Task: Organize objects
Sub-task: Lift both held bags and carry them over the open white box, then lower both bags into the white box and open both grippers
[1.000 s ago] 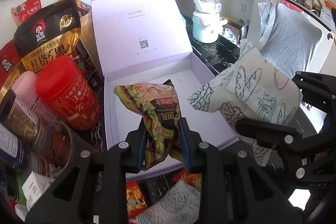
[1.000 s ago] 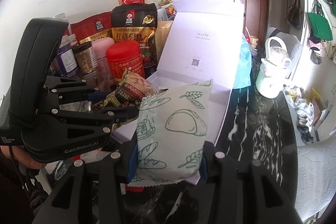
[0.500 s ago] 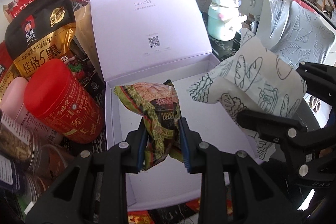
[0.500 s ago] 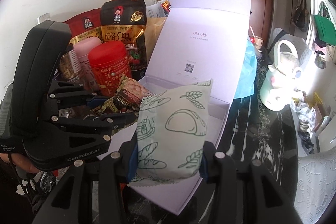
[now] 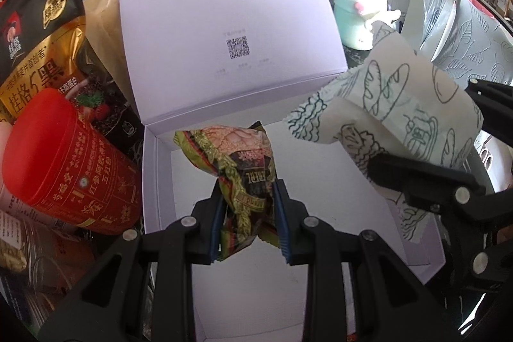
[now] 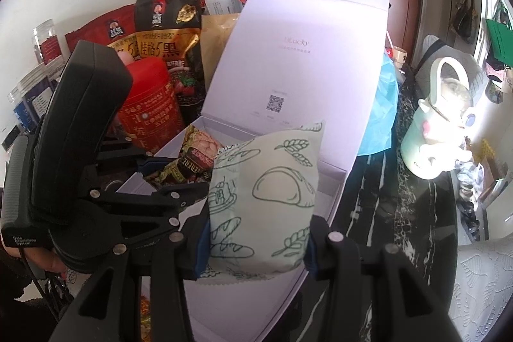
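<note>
My left gripper is shut on a green and brown snack packet, held above the floor of an open white box. The box's lid stands upright at the back. To the right, my right gripper is shut on a pale green packet printed with bread drawings, also over the box. In the left wrist view the bread packet hangs above the box's right side, with the right gripper's fingers below it. The snack packet sits left of the bread packet in the right wrist view.
A red canister and black and gold oat bags crowd the box's left side. A pale green kettle stands on the dark marble counter to the right. A blue plastic bag lies behind the box.
Both grippers have moved forward and a little down over the box with their packets still held. The box and its lid now fill more of both views.
</note>
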`<action>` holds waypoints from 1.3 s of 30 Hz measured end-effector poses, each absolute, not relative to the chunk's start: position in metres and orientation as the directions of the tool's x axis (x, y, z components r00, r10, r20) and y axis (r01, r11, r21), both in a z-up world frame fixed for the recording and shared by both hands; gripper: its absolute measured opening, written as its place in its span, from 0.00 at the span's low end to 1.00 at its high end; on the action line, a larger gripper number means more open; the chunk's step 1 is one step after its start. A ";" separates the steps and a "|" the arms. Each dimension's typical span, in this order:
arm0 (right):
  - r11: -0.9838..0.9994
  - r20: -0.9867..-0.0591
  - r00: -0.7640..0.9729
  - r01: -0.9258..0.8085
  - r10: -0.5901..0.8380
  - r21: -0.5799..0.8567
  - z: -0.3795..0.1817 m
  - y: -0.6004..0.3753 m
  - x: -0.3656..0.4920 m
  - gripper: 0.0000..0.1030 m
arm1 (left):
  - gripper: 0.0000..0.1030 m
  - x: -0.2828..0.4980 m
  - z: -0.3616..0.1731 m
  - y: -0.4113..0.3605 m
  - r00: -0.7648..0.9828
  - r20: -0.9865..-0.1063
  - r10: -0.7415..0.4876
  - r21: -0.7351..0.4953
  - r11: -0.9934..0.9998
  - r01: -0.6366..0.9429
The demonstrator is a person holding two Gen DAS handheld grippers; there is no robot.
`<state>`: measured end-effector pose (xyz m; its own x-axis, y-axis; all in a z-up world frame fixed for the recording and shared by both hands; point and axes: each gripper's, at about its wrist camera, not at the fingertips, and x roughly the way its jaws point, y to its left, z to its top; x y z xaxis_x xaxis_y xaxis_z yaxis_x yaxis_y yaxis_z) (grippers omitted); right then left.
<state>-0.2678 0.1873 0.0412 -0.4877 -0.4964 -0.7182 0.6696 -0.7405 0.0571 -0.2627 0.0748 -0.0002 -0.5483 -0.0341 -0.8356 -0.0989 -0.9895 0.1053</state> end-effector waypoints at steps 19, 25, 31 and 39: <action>-0.743 -0.777 -0.431 0.666 -0.459 0.069 0.002 0.173 -0.302 0.45 | 0.26 -0.274 -0.028 0.062 -0.480 -0.876 -0.047 0.104 -0.990 -0.093; -0.748 -0.790 -0.419 0.660 -0.447 0.073 -0.008 0.171 -0.308 0.45 | 0.27 -0.271 -0.029 0.061 -0.491 -0.869 -0.056 0.116 -0.989 -0.093; -0.754 -0.797 -0.423 0.654 -0.432 0.062 -0.013 0.170 -0.311 0.46 | 0.27 -0.270 -0.032 0.053 -0.488 -0.873 -0.032 0.077 -0.994 -0.073; -0.773 -0.803 -0.435 0.633 -0.407 0.049 -0.016 0.171 -0.316 0.49 | 0.29 -0.262 -0.029 0.047 -0.497 -0.867 -0.026 0.065 -0.996 -0.061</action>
<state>-0.3158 0.1708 -0.0159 -0.4350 -0.4071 -0.8031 0.6326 -0.7729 0.0492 -0.2624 0.0466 -0.0289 -0.4973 -0.0257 -0.8672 -0.0612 -0.9960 0.0646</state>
